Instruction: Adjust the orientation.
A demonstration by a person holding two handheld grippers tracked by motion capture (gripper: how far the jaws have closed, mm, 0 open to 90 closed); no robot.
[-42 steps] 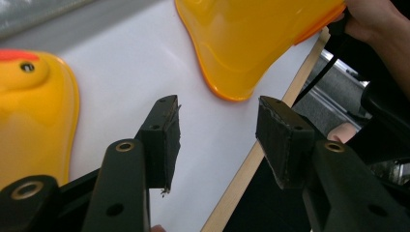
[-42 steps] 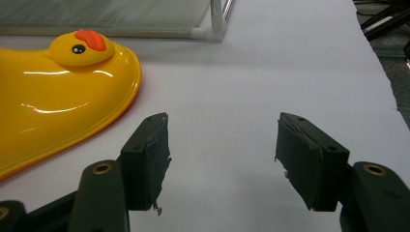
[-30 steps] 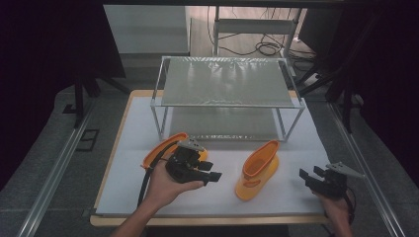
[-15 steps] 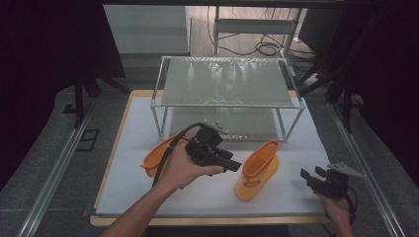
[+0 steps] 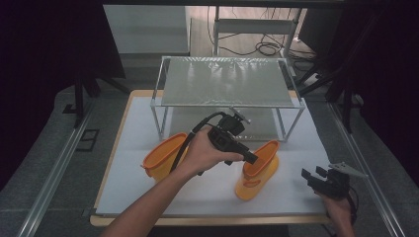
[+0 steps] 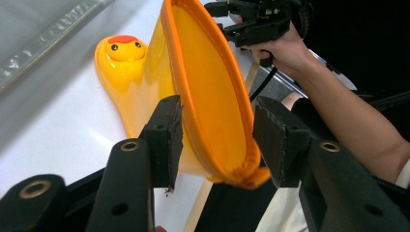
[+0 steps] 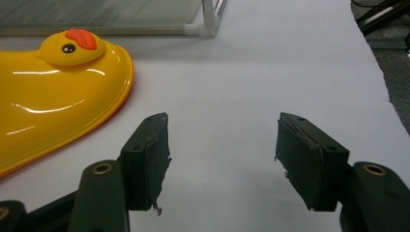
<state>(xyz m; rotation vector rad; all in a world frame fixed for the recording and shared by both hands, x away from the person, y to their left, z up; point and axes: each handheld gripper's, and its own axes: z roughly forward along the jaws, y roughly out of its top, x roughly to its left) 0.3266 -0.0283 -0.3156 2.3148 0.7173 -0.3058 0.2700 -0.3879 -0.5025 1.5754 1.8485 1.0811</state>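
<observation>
A yellow duck-faced boot (image 5: 257,173) with an orange rim stands upright on the white table top, right of centre. My left gripper (image 5: 251,159) is open at the boot's top. In the left gripper view the rim of the boot (image 6: 212,96) lies between the spread pads (image 6: 167,140) of the left gripper (image 6: 220,140), which do not pinch it. A second orange boot (image 5: 163,157) lies on its side to the left. My right gripper (image 5: 326,180) rests open near the front right corner. In its own view the right gripper (image 7: 222,159) holds nothing, with the boot's toe (image 7: 63,87) to its left.
A metal-framed rack (image 5: 227,104) with a mesh shelf stands at the back of the white table top (image 5: 148,123), and one of its legs (image 7: 210,19) shows in the right gripper view. The table's front edge (image 5: 212,217) runs just below both hands. Dark floor surrounds the table.
My left gripper has swung from beside the lying boot rightward to the top of the upright boot. The right gripper has stayed put.
</observation>
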